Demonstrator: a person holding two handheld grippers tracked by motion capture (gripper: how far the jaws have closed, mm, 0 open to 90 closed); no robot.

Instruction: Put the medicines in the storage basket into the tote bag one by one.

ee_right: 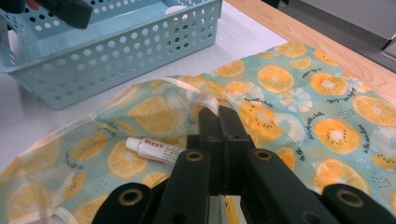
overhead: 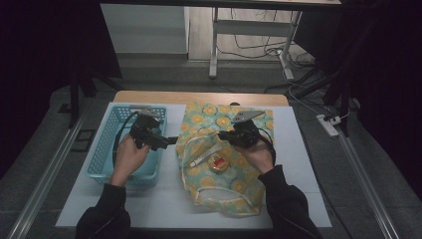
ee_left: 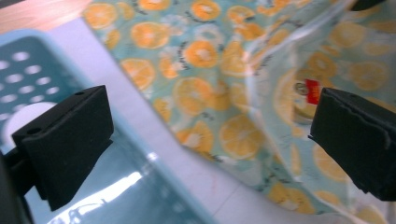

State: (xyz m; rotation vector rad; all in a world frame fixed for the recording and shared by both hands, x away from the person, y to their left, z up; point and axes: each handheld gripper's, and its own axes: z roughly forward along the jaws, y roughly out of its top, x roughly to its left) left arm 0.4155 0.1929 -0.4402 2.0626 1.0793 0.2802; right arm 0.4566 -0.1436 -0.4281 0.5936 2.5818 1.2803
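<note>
Under right tongs (ee_right: 219, 116): pinched bag (ee_right: 299, 98) edge, white tube (ee_right: 154, 149).

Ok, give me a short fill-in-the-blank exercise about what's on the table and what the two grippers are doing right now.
1. The bag is printed with slices of ____.
2. The right gripper is shut on the bag's ____.
3. The left gripper has its jaws ____.
4. The basket at the left is coloured ____.

Missing words: orange; edge; open; blue
</note>
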